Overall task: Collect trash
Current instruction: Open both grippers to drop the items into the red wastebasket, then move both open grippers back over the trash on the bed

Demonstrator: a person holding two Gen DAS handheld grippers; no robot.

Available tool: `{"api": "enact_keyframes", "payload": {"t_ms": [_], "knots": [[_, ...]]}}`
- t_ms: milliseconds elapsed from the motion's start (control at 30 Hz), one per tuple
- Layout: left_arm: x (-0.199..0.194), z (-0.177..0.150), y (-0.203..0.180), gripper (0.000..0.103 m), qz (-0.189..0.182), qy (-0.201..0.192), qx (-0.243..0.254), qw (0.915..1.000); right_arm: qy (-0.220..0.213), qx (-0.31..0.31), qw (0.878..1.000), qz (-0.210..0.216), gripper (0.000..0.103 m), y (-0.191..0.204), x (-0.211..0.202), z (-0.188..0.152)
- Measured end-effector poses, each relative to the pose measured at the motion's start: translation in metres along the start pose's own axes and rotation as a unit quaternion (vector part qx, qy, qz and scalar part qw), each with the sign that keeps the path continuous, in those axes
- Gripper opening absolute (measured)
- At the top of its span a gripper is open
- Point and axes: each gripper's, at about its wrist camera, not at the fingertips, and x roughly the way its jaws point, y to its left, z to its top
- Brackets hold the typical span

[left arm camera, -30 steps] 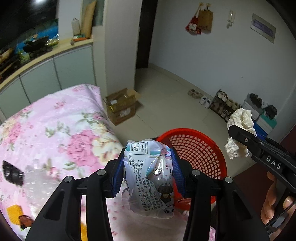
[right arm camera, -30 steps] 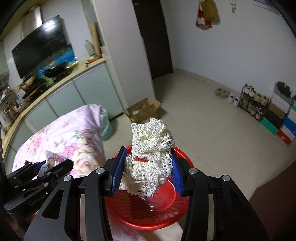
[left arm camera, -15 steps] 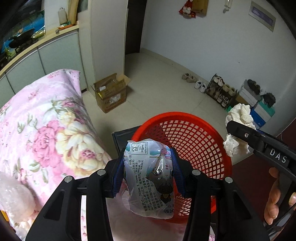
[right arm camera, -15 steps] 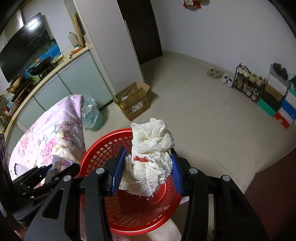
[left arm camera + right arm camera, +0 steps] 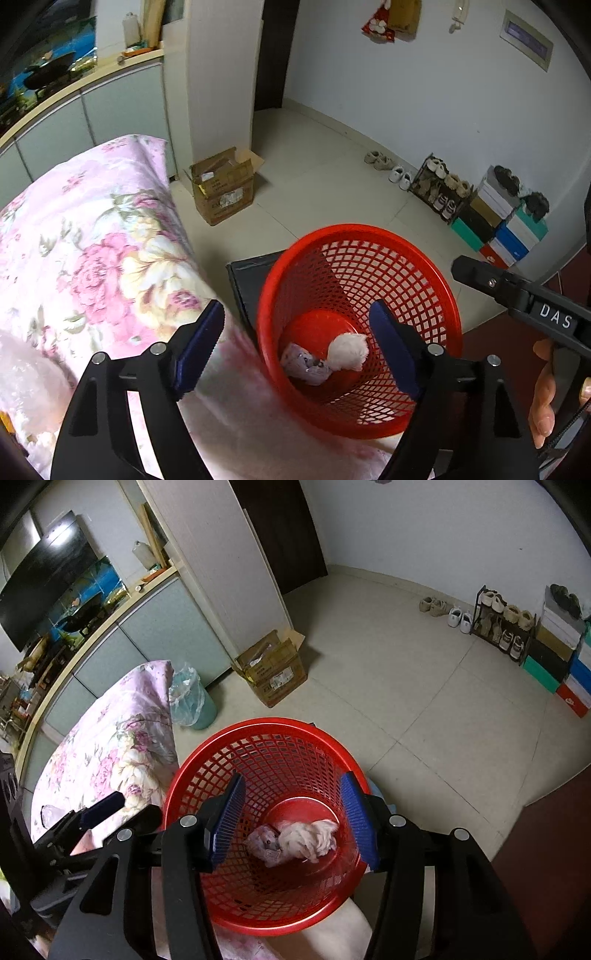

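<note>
Both tools hang above the red basket [image 5: 258,746], jaws opening, nothing btwn them. Left tool [image 5: 295,343] spread wide; right tool [image 5: 291,816] approx half spread. In the basket bottom, below the tools: snack packet [image 5: 264,843] and white mesh rag [image 5: 314,836], touching side by side. Basket sits just beside the floral bed [image 5: 74,229]; cardboard box [image 5: 273,672] on floor beyond basket.

- Your left tool [image 5: 295,347] has matte black arms, ribbed blue pads and silver screw heads at the joints.
- Your right tool [image 5: 291,816] matches it; white "DAS" lettering marks its black side, seen from the left wrist.
</note>
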Motion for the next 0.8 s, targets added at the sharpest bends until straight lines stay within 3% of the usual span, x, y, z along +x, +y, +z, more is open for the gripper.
{"api": "enact_keyframes", "payload": {"t_ms": [667,733,800], "knots": [[-0.107,-0.042,0.05,0.085,0.06,-0.065,-0.044,0.9951,-0.074,-0.095,0.992,0.027,0.053,0.074,-0.062,-0.036],[-0.117,-0.049,0.054,0.085,0.066,-0.067,-0.045,0.9946,-0.076,-0.097,0.992,0.035,0.071,0.081,-0.067,-0.04],[-0.128,-0.058,0.062,0.085,0.071,-0.071,-0.048,0.9938,-0.09,-0.099,0.99,0.046,0.076,0.091,-0.074,-0.047]]}}
